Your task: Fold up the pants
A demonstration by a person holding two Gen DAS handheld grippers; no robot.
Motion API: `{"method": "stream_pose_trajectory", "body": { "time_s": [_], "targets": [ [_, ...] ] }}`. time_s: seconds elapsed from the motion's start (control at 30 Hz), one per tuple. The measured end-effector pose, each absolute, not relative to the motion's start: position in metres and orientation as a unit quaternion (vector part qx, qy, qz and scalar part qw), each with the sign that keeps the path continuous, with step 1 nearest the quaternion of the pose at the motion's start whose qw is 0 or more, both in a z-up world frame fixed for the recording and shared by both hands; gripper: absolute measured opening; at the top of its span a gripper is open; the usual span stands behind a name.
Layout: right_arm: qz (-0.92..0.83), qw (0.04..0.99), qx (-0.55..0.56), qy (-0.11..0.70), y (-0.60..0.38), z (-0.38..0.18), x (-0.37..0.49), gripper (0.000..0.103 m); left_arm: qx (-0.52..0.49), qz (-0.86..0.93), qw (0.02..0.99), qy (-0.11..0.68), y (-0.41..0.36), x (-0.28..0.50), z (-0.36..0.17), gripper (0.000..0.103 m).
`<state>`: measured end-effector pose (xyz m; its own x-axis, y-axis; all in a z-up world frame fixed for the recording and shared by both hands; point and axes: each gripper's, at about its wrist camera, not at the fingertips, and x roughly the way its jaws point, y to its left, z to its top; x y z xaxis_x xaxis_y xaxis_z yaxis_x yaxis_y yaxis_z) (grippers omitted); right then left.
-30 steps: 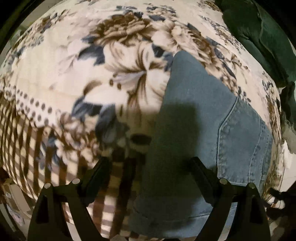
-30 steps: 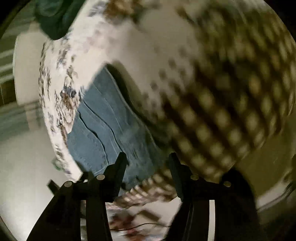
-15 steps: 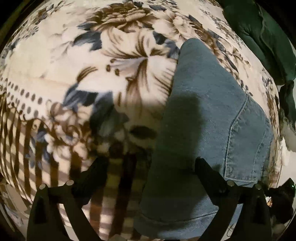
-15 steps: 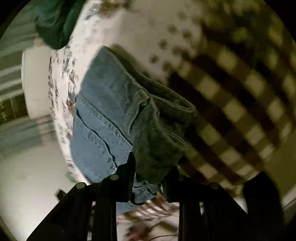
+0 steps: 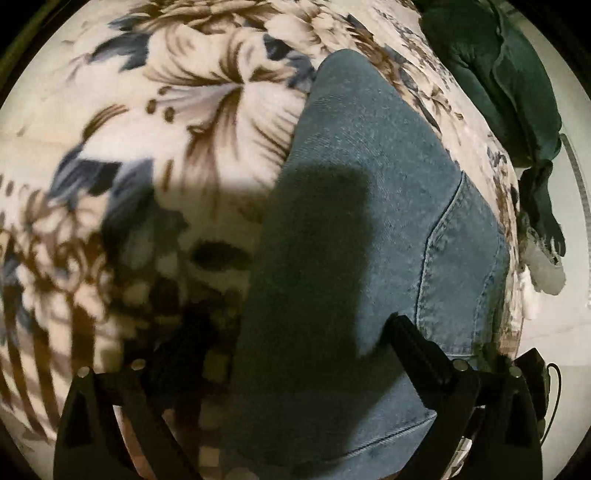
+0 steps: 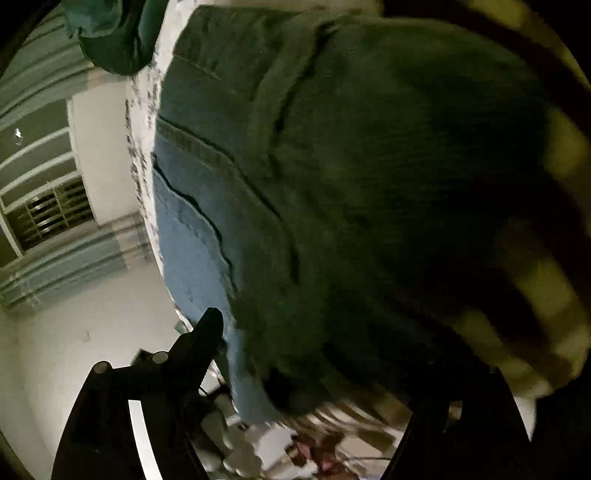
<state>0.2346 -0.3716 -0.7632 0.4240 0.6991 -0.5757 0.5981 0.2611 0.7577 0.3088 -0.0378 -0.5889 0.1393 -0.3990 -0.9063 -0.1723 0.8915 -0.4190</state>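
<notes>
The blue denim pants (image 5: pixel 362 229) lie on a floral blanket (image 5: pixel 184 110), hem edge towards me and a back pocket (image 5: pixel 465 266) at the right. My left gripper (image 5: pixel 291 343) is open, its fingers straddling the near end of the pants just above the cloth. In the right wrist view the pants (image 6: pixel 332 184) fill the frame, dark and blurred, very close to the lens. My right gripper (image 6: pixel 314 350) is spread wide around the denim edge; the left finger (image 6: pixel 207 332) shows, the right finger is hidden in the dark.
A dark green garment (image 5: pixel 517 81) lies at the blanket's far right edge and shows in the right wrist view (image 6: pixel 110 33) too. The blanket turns to a brown checked border (image 5: pixel 55 350) at the near left. A white wall and a window grille (image 6: pixel 48 218) lie beyond the bed.
My left gripper has moved closer over the pants' near end. My right gripper, nearly shut on the waistband half a second ago, has spread open and pushed in close to the denim.
</notes>
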Motion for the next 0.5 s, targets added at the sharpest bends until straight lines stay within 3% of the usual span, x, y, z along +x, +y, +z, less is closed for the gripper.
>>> {"method": "stream_pose_trajectory", "body": {
  "time_s": [0.13, 0.33, 0.37, 0.4, 0.43, 0.47, 0.5],
  "targets": [
    [0.052, 0.618, 0.611, 0.492, -0.362, -0.755, 0.243, 0.083, -0.234, -0.098, 0.714, 0.653, -0.031, 0.311, -0.594, 0.1],
    [0.019, 0.623, 0.598, 0.504, -0.351, -0.772, 0.256, 0.082, -0.236, -0.118, 0.712, 0.651, -0.029, 0.314, -0.596, 0.1],
    [0.019, 0.629, 0.594, 0.501, -0.347, -0.768, 0.258, 0.078, -0.238, -0.12, 0.714, 0.647, -0.029, 0.314, -0.596, 0.1],
    [0.017, 0.637, 0.586, 0.501, -0.343, -0.765, 0.258, 0.065, -0.243, -0.123, 0.718, 0.641, -0.027, 0.312, -0.594, 0.1],
    [0.013, 0.642, 0.578, 0.503, -0.34, -0.763, 0.256, 0.059, -0.248, -0.125, 0.724, 0.631, -0.026, 0.311, -0.591, 0.09],
    [0.014, 0.647, 0.574, 0.502, -0.34, -0.761, 0.253, 0.053, -0.248, -0.126, 0.73, 0.624, -0.025, 0.31, -0.588, 0.055],
    [0.015, 0.65, 0.573, 0.498, -0.34, -0.76, 0.25, 0.047, -0.25, -0.133, 0.733, 0.619, -0.025, 0.31, -0.583, 0.048]
  ]
}}
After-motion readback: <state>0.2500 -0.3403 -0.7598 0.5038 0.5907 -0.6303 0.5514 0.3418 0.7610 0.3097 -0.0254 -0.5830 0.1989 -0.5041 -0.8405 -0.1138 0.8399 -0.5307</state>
